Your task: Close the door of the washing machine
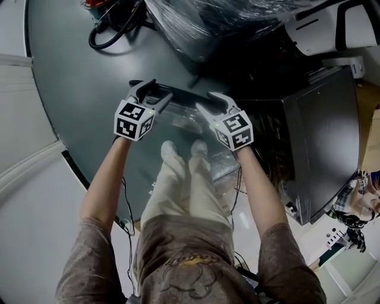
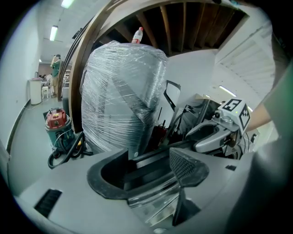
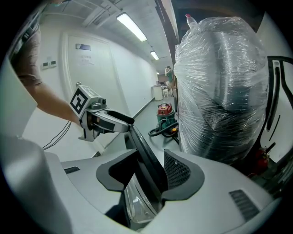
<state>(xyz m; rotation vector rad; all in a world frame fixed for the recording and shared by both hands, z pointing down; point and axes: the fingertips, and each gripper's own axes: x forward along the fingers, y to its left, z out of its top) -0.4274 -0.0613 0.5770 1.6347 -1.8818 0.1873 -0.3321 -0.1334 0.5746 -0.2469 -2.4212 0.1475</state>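
One door (image 3: 146, 160), dark-rimmed, clear and bulging in the middle, edge-on.

Head view: the wrapped bundle (image 1: 237, 24) is cut off at 12 o'clock. The red vacuum (image 1: 90, 3) shows only a sliver at 11 o'clock.

Right gripper view: the body of my right gripper (image 3: 149, 173) hides the lower part of the door (image 3: 145, 157) at 6 o'clock.

Left gripper view: my left gripper (image 2: 144, 171) straddles the door rim. I cannot tell whether the pads press it. A person (image 2: 55, 68) at 9 o'clock is too small to make out. The label on the bottle (image 2: 138, 34) at 12 o'clock is unreadable.
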